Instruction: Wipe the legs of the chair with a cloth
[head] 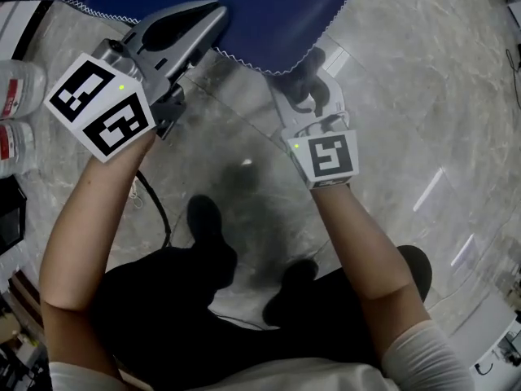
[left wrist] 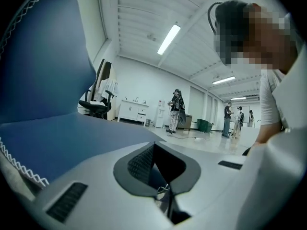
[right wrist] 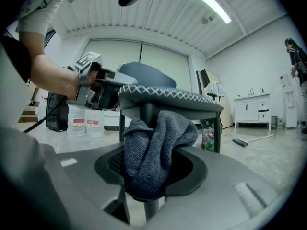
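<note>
The chair has a blue seat (head: pixel 285 15) with white zigzag stitching along its edge and dark legs (right wrist: pixel 218 131). My right gripper (head: pixel 308 84) is shut on a bunched grey cloth (right wrist: pixel 153 152). That cloth presses against the near leg (right wrist: pixel 144 110) just under the seat (right wrist: pixel 168 99); it also shows at the seat's edge (head: pixel 305 72). My left gripper (head: pixel 213 19) sits at the seat's left edge. Its jaws stand together, with blue fabric and a bit of white stitching between them (left wrist: pixel 160 174). The seat (left wrist: pixel 72 143) fills the left of the left gripper view.
Two water bottles (head: pixel 16 88) stand on the marble floor at the left, beside a black box (right wrist: pixel 55 111). A cable (head: pixel 155 202) lies by the person's shoes (head: pixel 203 218). A bin (right wrist: pixel 207 135), white cabinet (right wrist: pixel 252 109), an office chair (left wrist: pixel 96 107) and distant people (left wrist: pixel 176 110) are beyond.
</note>
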{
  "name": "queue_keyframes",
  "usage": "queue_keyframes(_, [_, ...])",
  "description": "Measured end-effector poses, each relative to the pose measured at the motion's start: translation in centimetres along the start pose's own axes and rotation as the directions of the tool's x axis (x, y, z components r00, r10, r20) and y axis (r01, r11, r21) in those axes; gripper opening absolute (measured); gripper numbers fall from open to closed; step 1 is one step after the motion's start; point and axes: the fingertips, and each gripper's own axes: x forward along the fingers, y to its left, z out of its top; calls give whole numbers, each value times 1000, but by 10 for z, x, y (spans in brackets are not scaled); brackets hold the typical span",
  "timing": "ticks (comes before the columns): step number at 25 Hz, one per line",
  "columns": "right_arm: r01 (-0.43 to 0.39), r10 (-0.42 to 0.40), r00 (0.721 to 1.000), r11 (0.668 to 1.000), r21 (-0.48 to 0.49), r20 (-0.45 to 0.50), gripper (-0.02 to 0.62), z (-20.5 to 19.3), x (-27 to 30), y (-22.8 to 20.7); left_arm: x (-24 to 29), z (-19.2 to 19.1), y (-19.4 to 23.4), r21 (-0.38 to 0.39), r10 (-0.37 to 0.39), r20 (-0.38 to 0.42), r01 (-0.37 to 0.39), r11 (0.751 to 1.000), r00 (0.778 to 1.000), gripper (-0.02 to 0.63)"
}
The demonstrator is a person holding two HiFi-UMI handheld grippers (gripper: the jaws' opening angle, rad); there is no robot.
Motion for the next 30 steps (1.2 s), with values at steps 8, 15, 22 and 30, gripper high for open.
queue_keyframes(8, [23,1,960,996,83,-279,170,-160,11,-9,0,2,0,14,-2,0,2,1000,1000,5])
queue_keyframes(15, [63,-10,871,994,91,-491,176,-258,17,-15,-1,2,-2,5,-9,31,9,1000,999,5])
queue_keyframes(22, [0,46,802,997,77,-596,166,-250,17,-11,-1,2,1,16,7,34,-8,1000,999,5])
queue_keyframes(30, [-39,38,951,999,3,-306,167,-55,10,-1,-3,3,2,8,26,43,-27,1000,999,5])
